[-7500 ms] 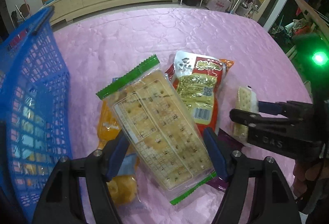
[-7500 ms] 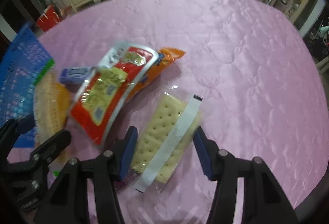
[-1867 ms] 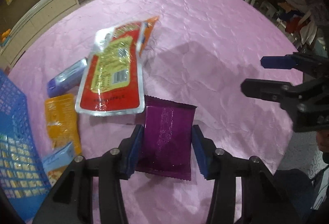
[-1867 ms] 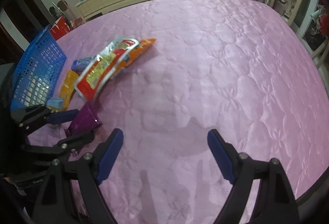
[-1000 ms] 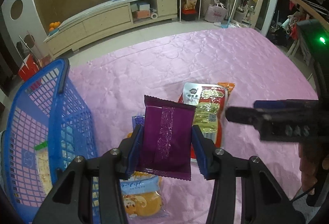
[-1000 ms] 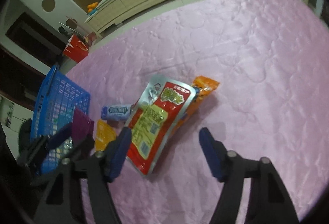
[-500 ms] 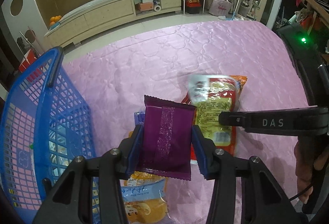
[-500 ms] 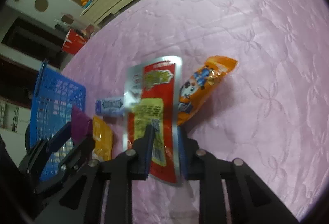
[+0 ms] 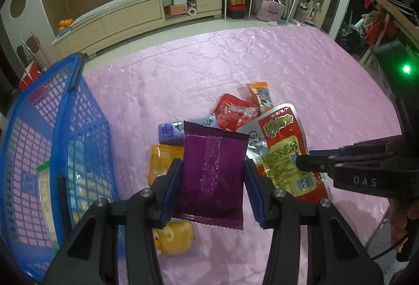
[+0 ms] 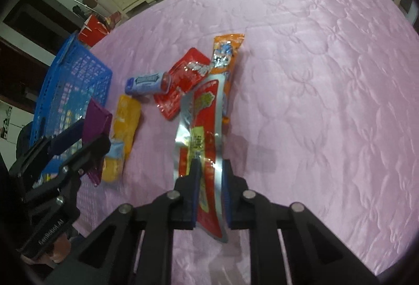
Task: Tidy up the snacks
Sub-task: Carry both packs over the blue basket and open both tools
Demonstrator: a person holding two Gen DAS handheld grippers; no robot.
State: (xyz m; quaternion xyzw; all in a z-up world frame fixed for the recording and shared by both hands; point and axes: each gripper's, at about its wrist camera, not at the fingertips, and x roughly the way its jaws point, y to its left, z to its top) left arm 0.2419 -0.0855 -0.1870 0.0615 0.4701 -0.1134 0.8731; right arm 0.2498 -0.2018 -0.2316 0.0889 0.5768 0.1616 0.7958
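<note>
My left gripper (image 9: 212,175) is shut on a purple snack packet (image 9: 213,172) and holds it above the pink table, just right of the blue basket (image 9: 78,127). It also shows in the right wrist view (image 10: 78,143) with the purple packet (image 10: 97,120). My right gripper (image 10: 209,172) is shut on a long red and silver snack bag (image 10: 201,133), lifted on edge; the bag shows in the left wrist view (image 9: 282,148). On the table lie a small red pouch (image 10: 187,78), an orange packet (image 10: 225,51), a blue gum box (image 10: 145,82) and a yellow packet (image 10: 125,122).
The basket (image 10: 70,80) holds cracker packs (image 9: 44,190). A pink quilted cloth (image 10: 327,101) covers the table. A low cabinet (image 9: 136,15) stands beyond the far edge. The table's right edge (image 9: 387,154) lies near my right hand.
My right gripper has shut on the red and silver bag and lifted it, uncovering the small red pouch. My left gripper holds the purple packet, little moved.
</note>
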